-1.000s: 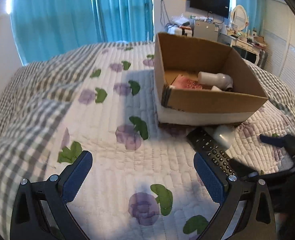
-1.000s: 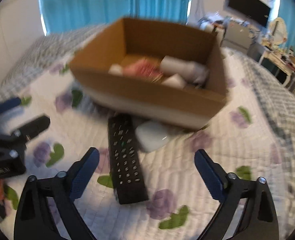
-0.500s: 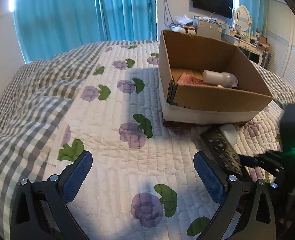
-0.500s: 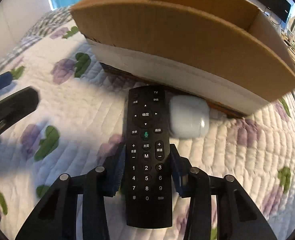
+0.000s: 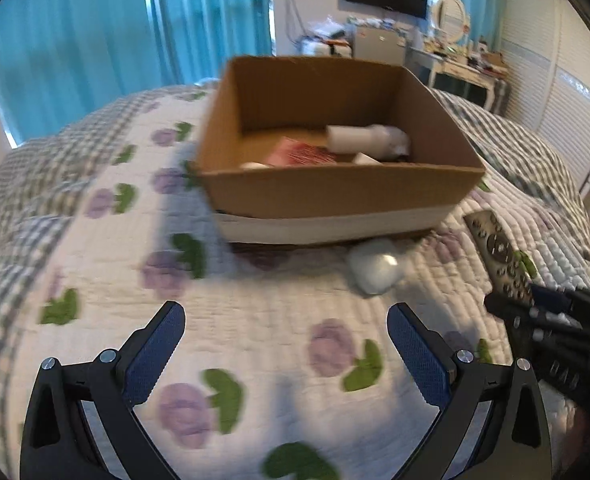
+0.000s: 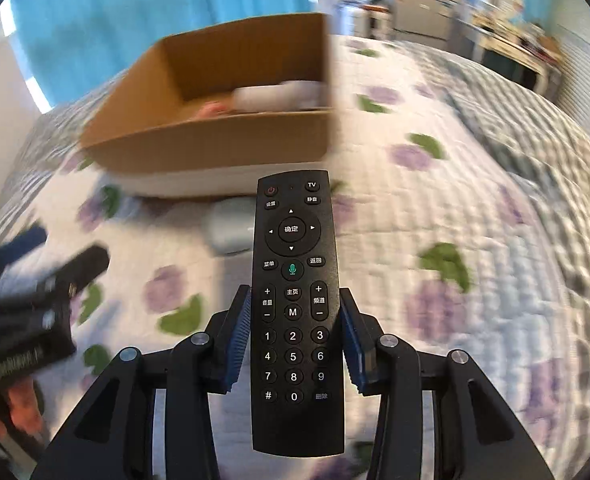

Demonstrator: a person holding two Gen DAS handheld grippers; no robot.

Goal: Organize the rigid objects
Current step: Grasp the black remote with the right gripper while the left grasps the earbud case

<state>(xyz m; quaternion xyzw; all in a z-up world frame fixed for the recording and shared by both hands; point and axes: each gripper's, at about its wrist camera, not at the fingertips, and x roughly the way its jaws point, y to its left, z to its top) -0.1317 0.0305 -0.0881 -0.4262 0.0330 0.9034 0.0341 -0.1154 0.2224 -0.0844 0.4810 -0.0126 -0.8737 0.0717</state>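
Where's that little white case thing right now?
The white case lies on the quilt just in front of the cardboard box. In the right wrist view it peeks out left of the remote held in the right gripper.

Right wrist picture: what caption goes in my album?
Right gripper clamps a black TV remote, pointing toward the cardboard box on the bed.

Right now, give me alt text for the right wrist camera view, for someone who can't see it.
The right gripper clamps a black remote control by its long sides, buttons up, above a floral quilt. Beyond it sit an open cardboard box and a pale rounded case; the left gripper shows blurred at left.
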